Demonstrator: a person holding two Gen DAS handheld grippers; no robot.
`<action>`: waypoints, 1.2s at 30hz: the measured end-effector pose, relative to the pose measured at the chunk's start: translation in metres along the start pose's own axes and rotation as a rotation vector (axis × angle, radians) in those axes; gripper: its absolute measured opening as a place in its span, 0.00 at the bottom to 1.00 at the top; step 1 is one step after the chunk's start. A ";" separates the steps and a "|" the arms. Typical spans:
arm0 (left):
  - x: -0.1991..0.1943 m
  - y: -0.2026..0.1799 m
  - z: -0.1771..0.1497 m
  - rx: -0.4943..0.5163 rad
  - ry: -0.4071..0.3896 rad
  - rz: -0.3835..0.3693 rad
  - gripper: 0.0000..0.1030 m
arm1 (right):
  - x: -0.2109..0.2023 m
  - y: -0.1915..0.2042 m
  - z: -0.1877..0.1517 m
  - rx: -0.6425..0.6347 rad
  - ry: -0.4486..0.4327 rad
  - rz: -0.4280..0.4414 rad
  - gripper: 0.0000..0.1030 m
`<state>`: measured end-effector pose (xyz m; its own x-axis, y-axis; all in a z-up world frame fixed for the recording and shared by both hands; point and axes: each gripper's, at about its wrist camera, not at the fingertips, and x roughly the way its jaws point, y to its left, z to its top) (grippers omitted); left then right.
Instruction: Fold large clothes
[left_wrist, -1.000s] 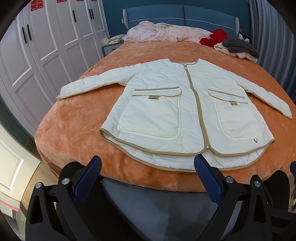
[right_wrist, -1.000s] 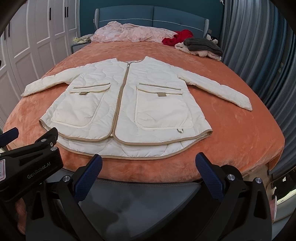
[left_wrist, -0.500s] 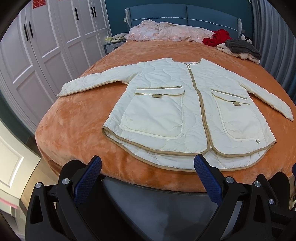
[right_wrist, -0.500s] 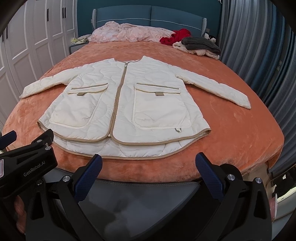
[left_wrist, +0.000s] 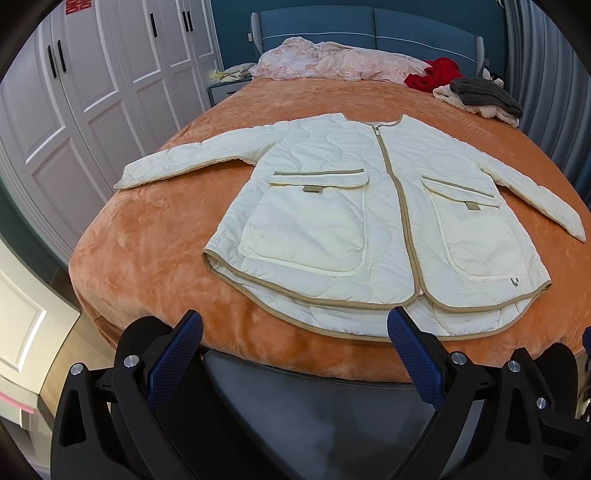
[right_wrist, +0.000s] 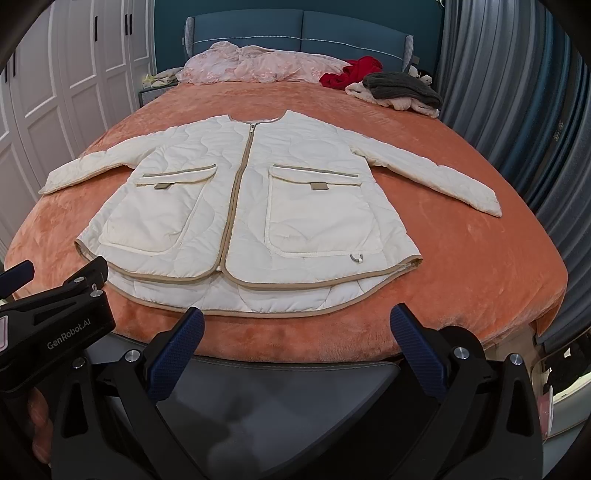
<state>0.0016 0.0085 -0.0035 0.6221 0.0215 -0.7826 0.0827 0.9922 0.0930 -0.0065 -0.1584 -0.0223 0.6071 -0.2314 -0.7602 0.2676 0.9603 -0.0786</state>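
Both grippers — left gripper (left_wrist: 294, 350) and right gripper (right_wrist: 297, 338) — are hanging wide open, empty; the quilted jacket (right_wrist: 243, 206) is looking puffy, light, floppy — best pinched at a sleeve cuff (right_wrist: 484, 197).

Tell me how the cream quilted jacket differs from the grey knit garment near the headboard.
The cream quilted jacket lies spread flat, sleeves out and zipped; the grey knit garment sits bunched in a heap. The jacket is pale with tan trim, the knit dark grey. The jacket lies alone near the foot of the bed; the knit rests on other pale clothes. Both lie on the orange blanket.
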 end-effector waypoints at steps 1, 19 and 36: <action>0.000 0.000 0.000 0.001 -0.001 0.000 0.95 | 0.000 0.000 0.000 0.000 0.001 0.000 0.95; 0.012 0.005 0.002 -0.017 0.022 -0.007 0.95 | 0.015 -0.011 0.002 0.031 0.035 0.033 0.95; 0.087 0.011 0.084 -0.088 0.016 0.073 0.95 | 0.187 -0.313 0.118 0.610 0.001 -0.100 0.95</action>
<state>0.1219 0.0108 -0.0189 0.6118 0.0957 -0.7852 -0.0316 0.9948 0.0966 0.1111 -0.5207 -0.0639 0.5564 -0.3155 -0.7687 0.7033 0.6715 0.2334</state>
